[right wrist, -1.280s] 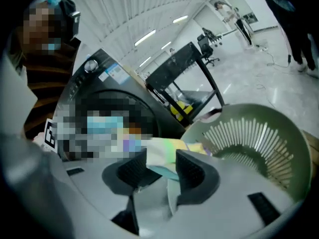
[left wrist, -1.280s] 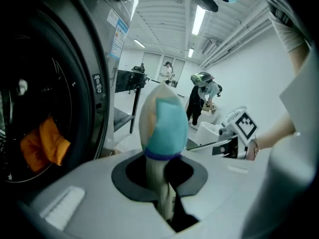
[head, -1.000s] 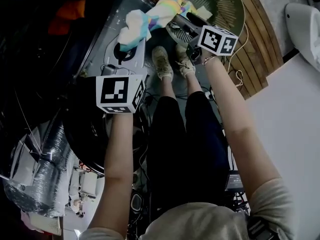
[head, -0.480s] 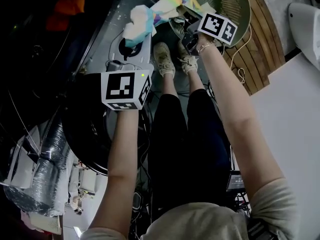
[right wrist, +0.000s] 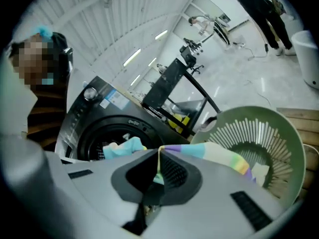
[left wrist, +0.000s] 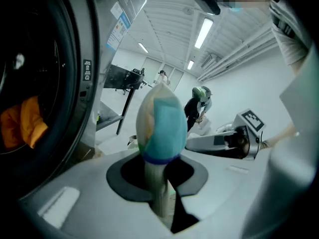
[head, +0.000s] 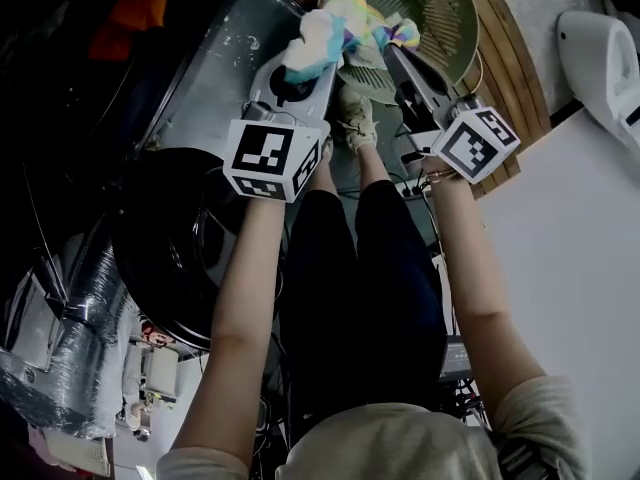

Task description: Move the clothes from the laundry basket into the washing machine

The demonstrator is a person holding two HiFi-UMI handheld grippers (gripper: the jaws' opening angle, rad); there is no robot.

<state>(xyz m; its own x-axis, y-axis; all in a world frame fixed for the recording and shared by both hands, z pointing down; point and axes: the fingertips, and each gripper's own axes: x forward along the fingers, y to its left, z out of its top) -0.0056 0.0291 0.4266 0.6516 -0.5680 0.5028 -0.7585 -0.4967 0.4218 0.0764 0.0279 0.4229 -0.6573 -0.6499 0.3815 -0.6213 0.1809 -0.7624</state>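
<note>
At the left of the head view is the dark washer (head: 165, 238), with an orange cloth (head: 135, 16) in its hole at the upper left. Only the left gripper view shows that orange cloth lying inside the drum, and people (left wrist: 198, 106) far back in a bright room.

Just right of the washer, the left hand-held gripper (head: 303, 68) is pinched narrow on a blue and white cloth (head: 312, 46). Its own view shows the cloth standing up from the jaws like an egg. The cloth runs right in rainbow stripes to the right hand-held gripper (head: 392, 56). Its jaws have just been closing and now pinch the striped end.

Only the right gripper view shows the stripes hanging in front of the green basket (head: 455, 18), with a pale piece (right wrist: 259, 173) lying inside it.

A shoe (head: 355, 118) shows between the two arms. The marker cubes hide the hands.

A second ago the right hand-held gripper reached into the basket at the top. Now it is lower in the picture and nearer the camera. The left one has slid a little toward the basket.
</note>
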